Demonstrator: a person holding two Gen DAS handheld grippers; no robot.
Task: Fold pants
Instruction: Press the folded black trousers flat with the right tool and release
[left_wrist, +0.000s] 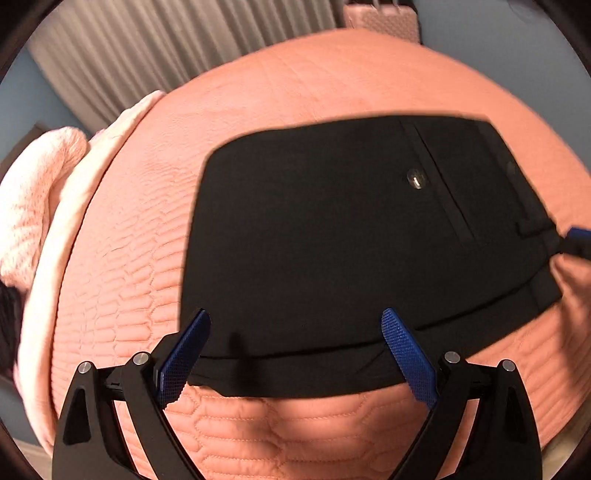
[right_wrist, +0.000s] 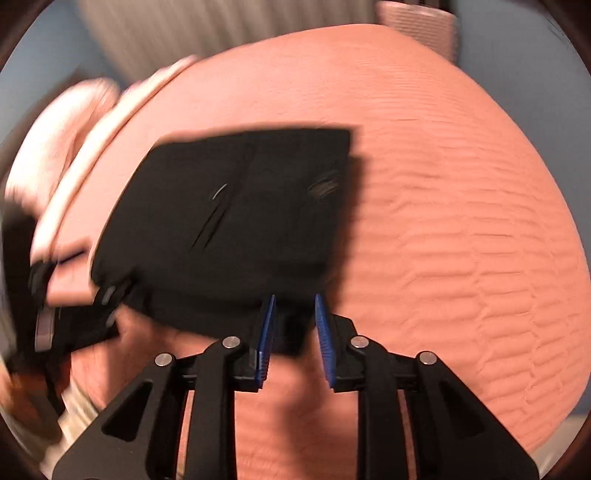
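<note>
Honestly this looks pretty close to done; the black pants (left_wrist: 332, 236) lie on the salmon quilted bedspread (left_wrist: 332, 81) as a compact, roughly rectangular stack, with at least two layers showing along the near edge, so I'd guess the big folds are already in; a button (left_wrist: 416, 180) and a pocket seam sit on the top face, so the waist end seems to be what's up top. The left gripper (left_wrist: 295, 350) hovers over the near edge of the stack with its blue fingers (left_wrist: 184, 354) spread wide and nothing between them; it isn't holding any cloth. In the right wrist view, which is blurry, the right gripper (right_wrist: 293, 332) sits at the near right corner of the pants (right_wrist: 236, 221), its fingers fairly close together but with a visible gap; dark fabric lies in that gap, though I can't tell whether it's actually pinched or the fingers are just over it. What's left, as I see it: maybe squaring up that corner and flattening the top layer, since the lower layer pokes out a bit past the upper one. Off to the left there's a pink fuzzy blanket (left_wrist: 33, 206) at the bed's edge, well clear of the pants.
</note>
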